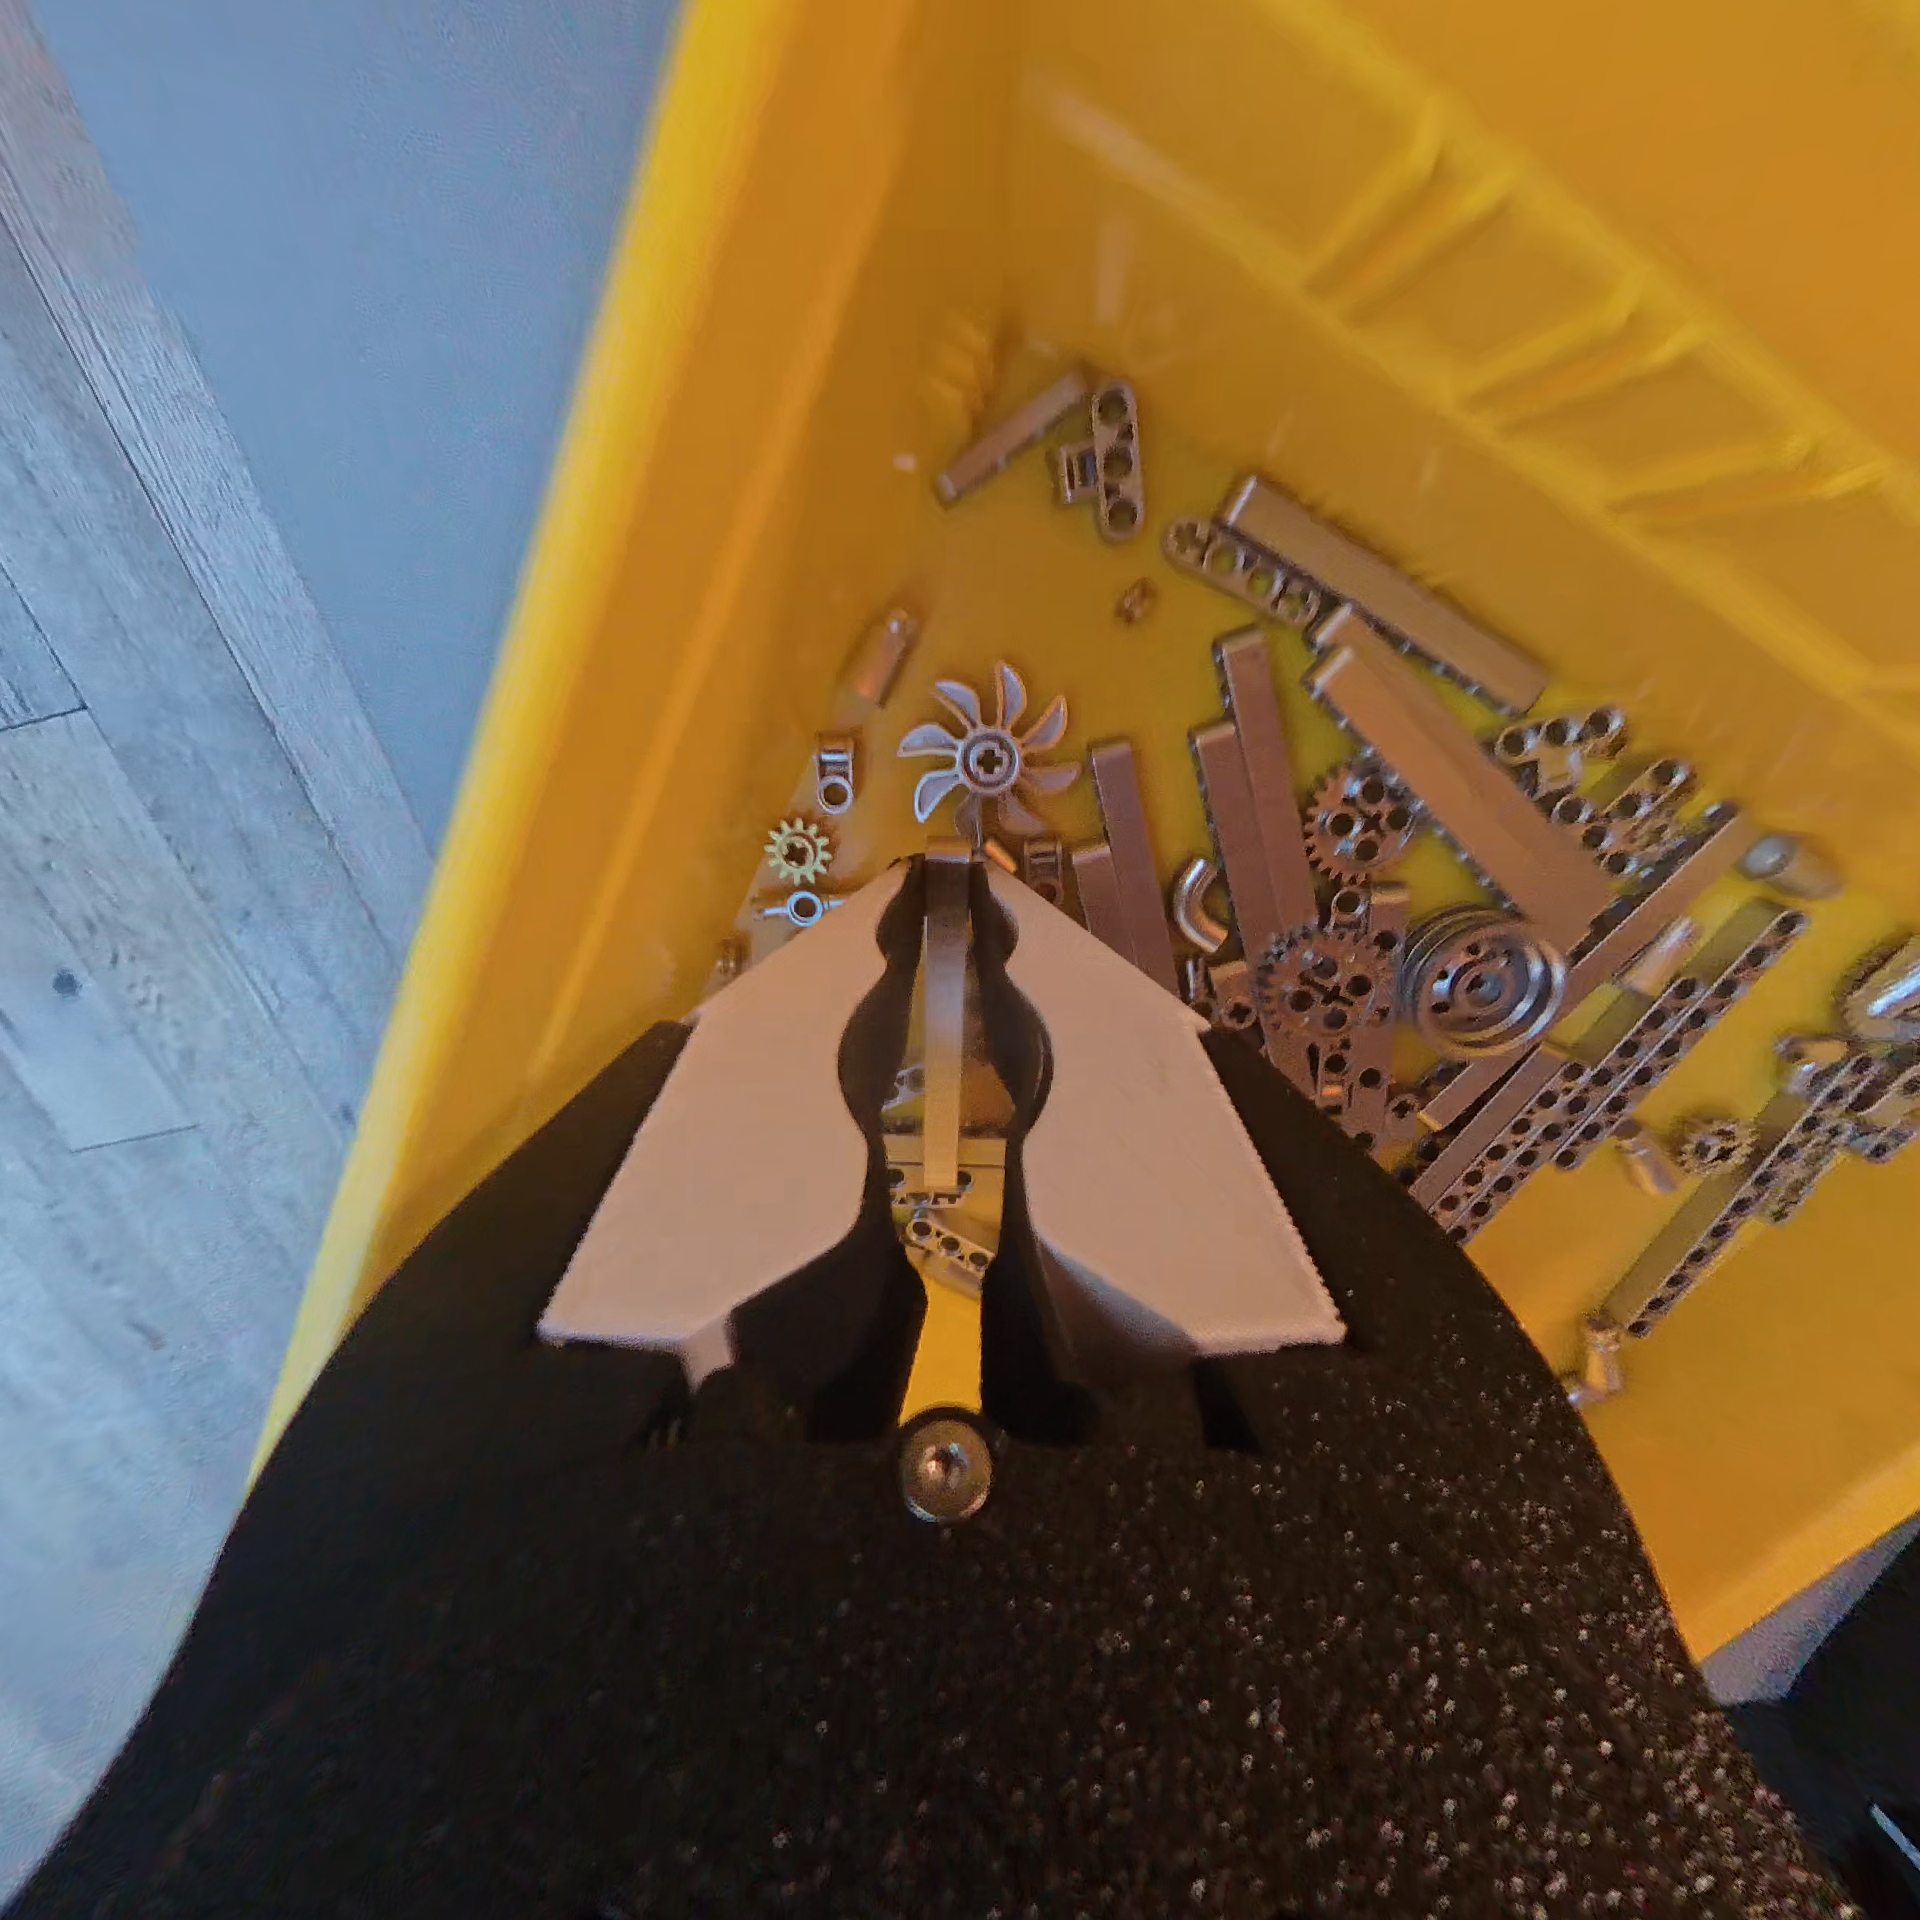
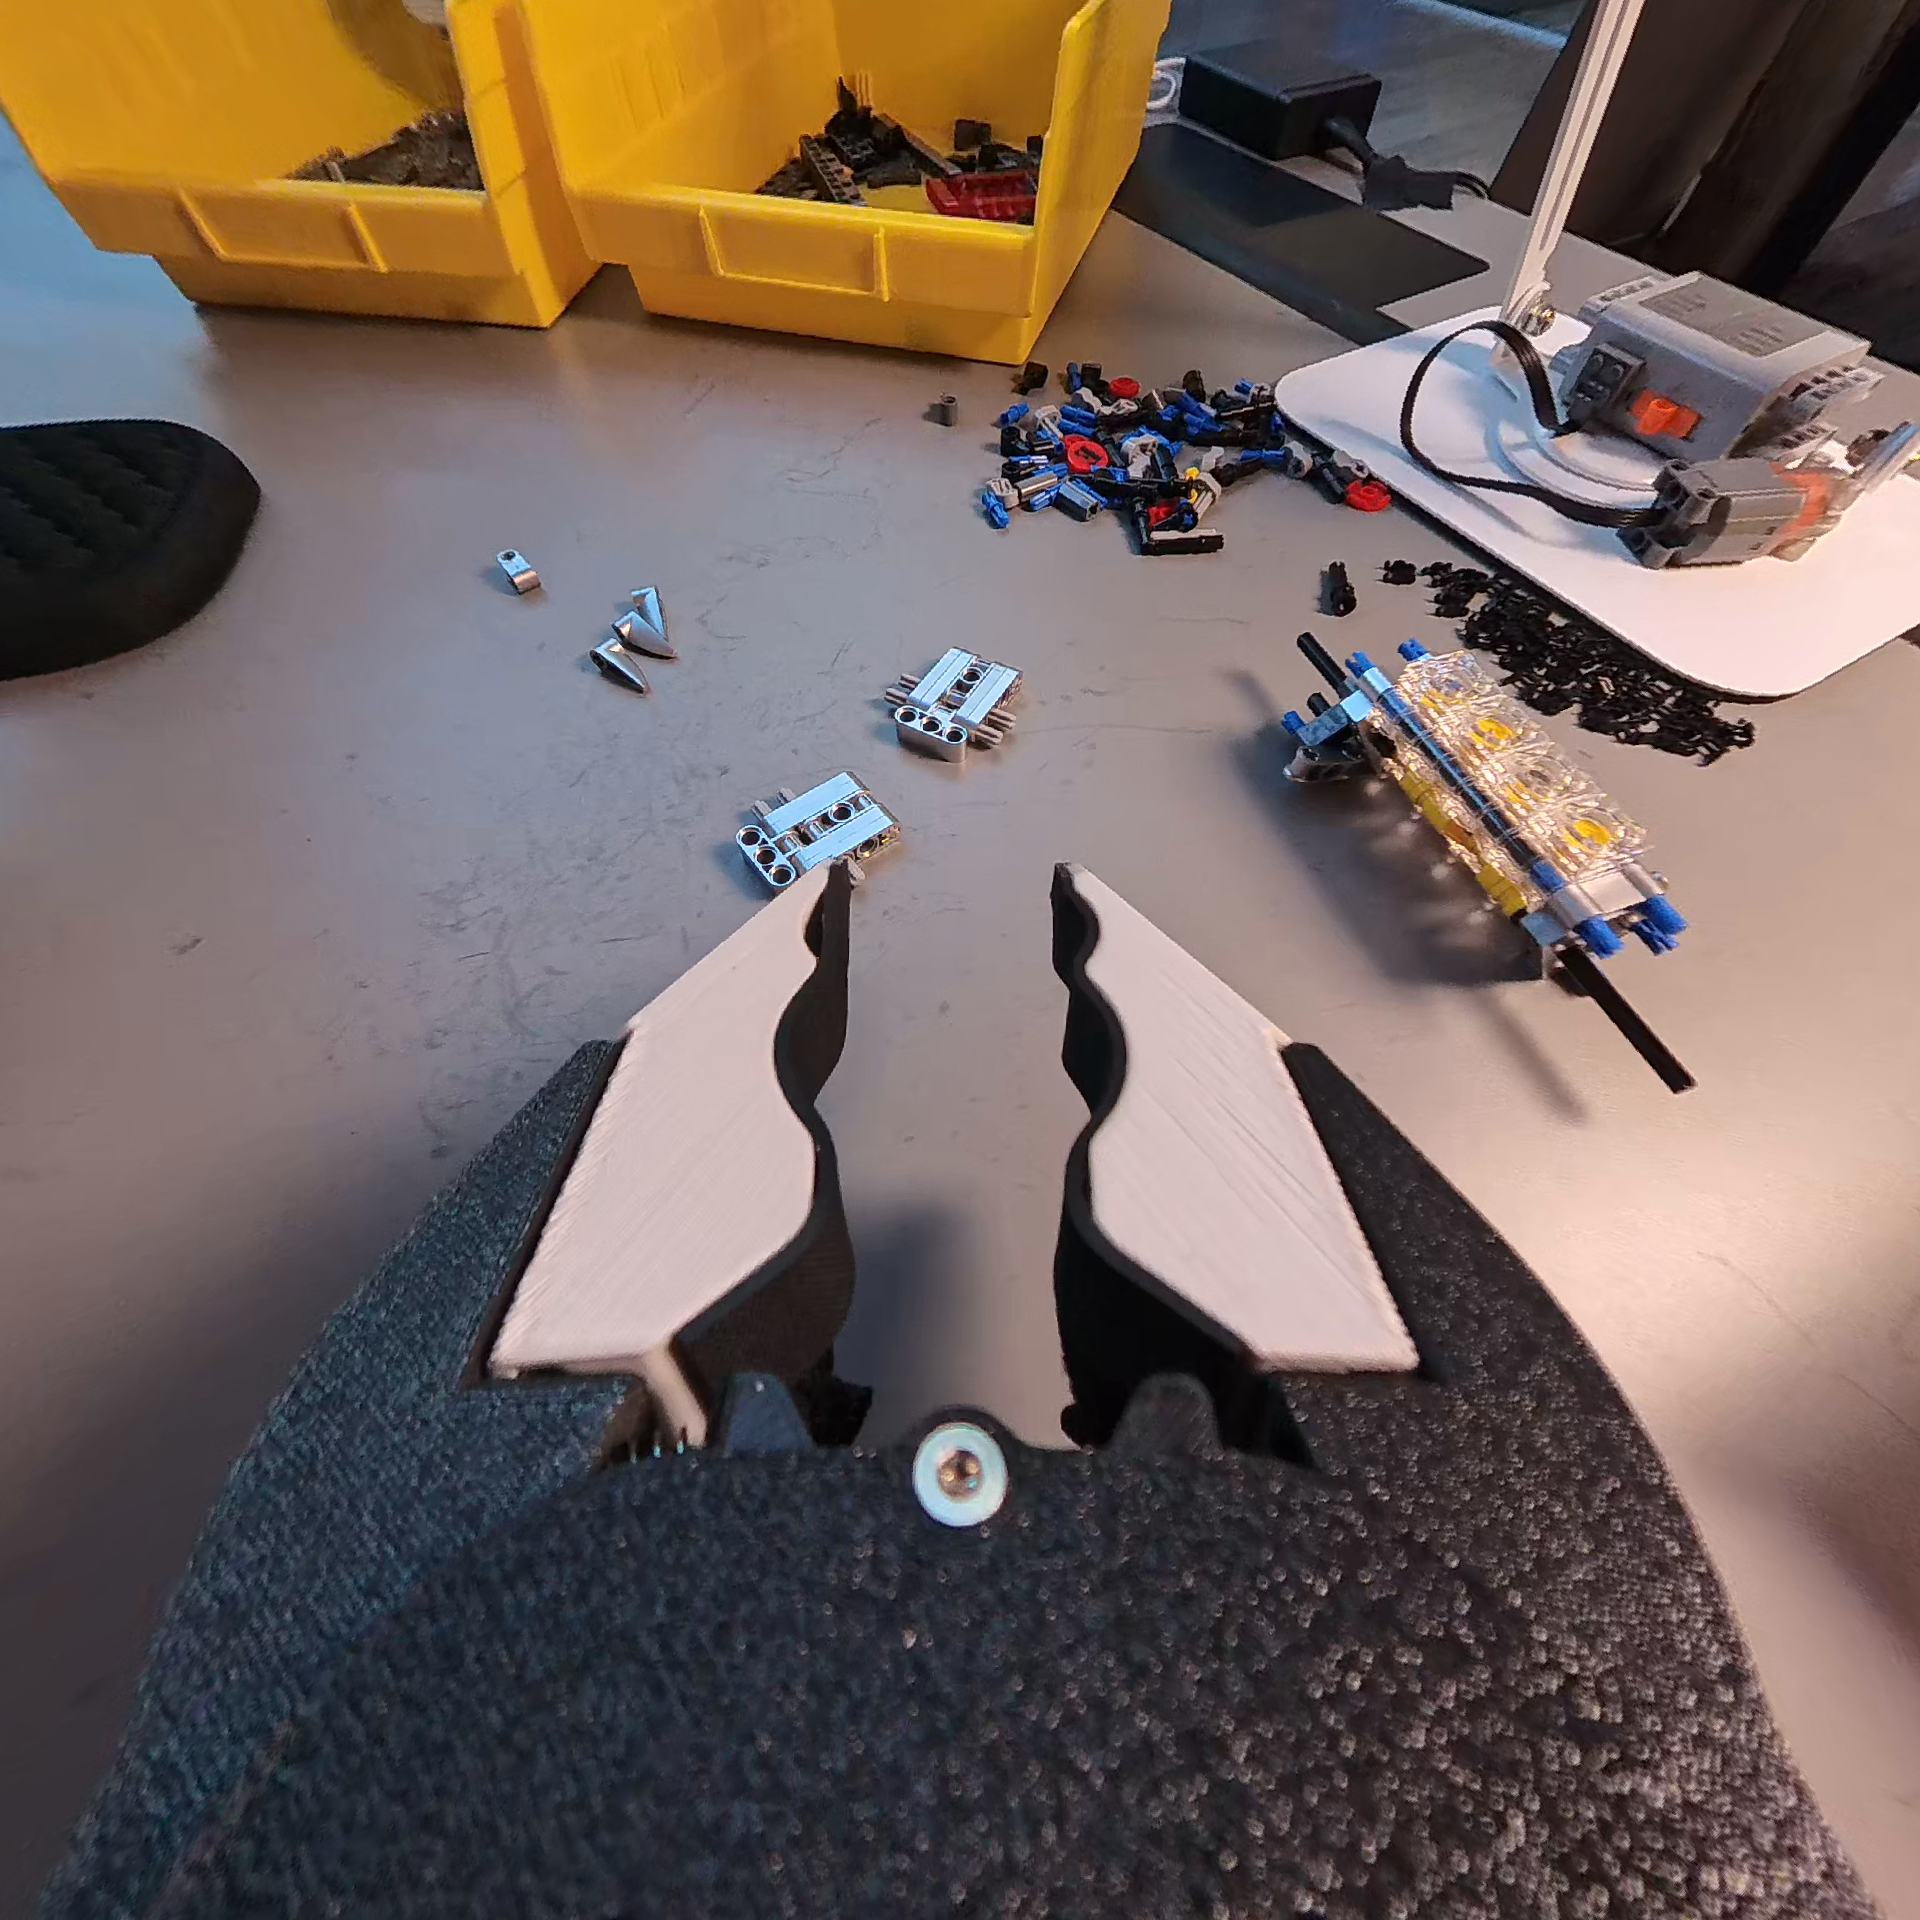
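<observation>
Grey and scuffed, the surface (image 2: 343, 935) carries my sorted building parts, with a pale plank floor (image 1: 135, 727) showing beyond it in the left wrist view.

My left tool (image 1: 948, 868) reaches down into a yellow bin (image 1: 790, 364) of grey parts. Its jaws are pressed together on a thin grey beam (image 1: 943, 1029), which stands on edge between them and runs back toward the camera, so only the beam's narrow side shows. Just beyond the tips lies a grey fan wheel (image 1: 987, 764); to the right of that wheel are long studless beams (image 1: 1444, 769), gears (image 1: 1322, 995) and a grooved pulley wheel (image 1: 1481, 982), heaped against the bin's far wall. The tool points steeply downward, close to the bin's left wall.

My right tool (image 2: 951, 883) hovers low over the surface with its jaws spread wide and nothing between them. Its left tip sits just beside a small grey beam assembly (image 2: 818, 831), though I cannot tell if they touch. Beyond that assembly lies a second, similar one (image 2: 956, 707). To its right rests a clear-and-yellow engine block (image 2: 1475, 800) with blue pins and a black axle. Farther back are a pile of blue and black pins (image 2: 1153, 457), two more yellow bins (image 2: 831, 281) and a grey battery box (image 2: 1714, 364) on a white base plate (image 2: 1455, 509). The tool is angled shallowly forward.
</observation>
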`<state>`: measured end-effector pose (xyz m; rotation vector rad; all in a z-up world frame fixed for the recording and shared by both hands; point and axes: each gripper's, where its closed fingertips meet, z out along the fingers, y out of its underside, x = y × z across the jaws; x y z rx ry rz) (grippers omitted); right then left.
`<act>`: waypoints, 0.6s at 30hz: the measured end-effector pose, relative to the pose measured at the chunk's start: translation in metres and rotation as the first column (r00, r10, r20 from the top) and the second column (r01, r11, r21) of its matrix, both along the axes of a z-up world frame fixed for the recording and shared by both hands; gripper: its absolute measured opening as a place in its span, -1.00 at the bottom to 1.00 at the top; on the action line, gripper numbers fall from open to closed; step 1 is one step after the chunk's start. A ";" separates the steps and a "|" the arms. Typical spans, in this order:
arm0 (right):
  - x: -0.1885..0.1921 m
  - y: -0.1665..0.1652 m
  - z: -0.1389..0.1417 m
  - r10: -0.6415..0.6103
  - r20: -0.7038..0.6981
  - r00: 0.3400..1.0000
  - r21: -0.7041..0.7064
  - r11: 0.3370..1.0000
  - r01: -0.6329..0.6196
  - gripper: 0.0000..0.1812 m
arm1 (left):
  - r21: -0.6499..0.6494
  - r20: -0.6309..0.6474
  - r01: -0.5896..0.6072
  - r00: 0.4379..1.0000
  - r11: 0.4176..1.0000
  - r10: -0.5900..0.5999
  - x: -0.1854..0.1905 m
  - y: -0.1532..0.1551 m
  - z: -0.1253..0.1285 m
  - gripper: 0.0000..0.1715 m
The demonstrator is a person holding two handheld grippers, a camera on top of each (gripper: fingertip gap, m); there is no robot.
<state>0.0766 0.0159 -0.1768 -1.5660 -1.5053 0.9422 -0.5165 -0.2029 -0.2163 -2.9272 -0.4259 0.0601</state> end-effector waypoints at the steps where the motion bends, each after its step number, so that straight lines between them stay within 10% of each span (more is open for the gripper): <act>1: 0.000 0.000 0.000 0.001 0.002 1.000 -0.001 1.000 -0.001 -0.58 | 0.047 -0.003 -0.026 1.000 0.999 0.026 -0.003 0.005 0.006 -0.92; 18: 0.000 -0.002 0.001 0.009 -0.006 1.000 0.008 1.000 -0.009 -0.58 | -0.040 -0.233 -0.123 0.966 0.992 0.110 -0.032 -0.006 0.001 -1.00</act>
